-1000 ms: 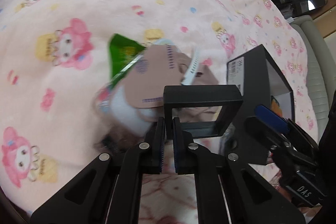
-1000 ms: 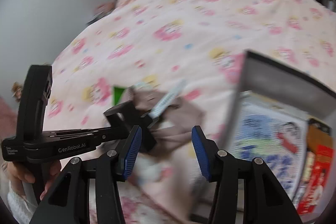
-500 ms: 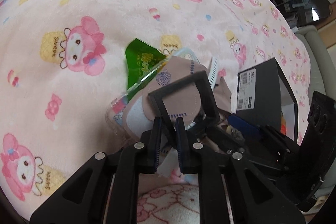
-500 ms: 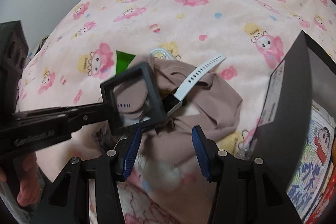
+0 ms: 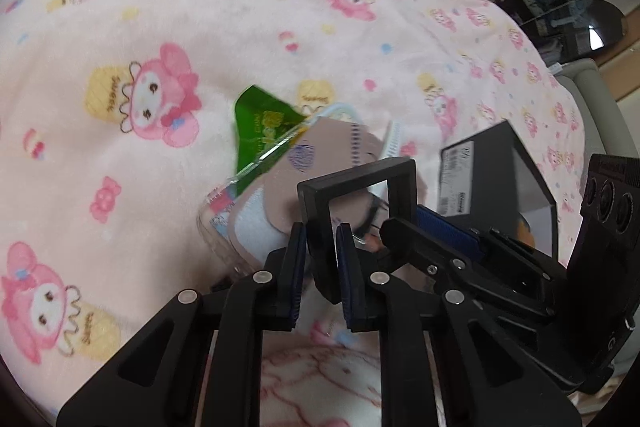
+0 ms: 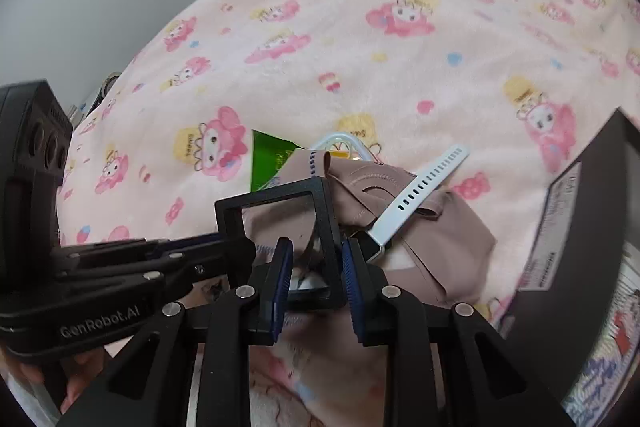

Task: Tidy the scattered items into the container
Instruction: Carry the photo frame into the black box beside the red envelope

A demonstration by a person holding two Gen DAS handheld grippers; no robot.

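**Both grippers at one black frame**

The left gripper (image 5: 322, 259) has its fingers narrow, gripping the black square frame (image 5: 356, 187) above the bed (image 5: 168, 27). The right gripper (image 6: 316, 267) fingers are closing around the frame's other edge, near the black container (image 6: 580, 219).

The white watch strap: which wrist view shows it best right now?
The right wrist view. There the white watch strap lies in plain sight across the brown cloth, its row of holes clear. In the left wrist view only a short blurred bit of the strap shows above the black square frame.
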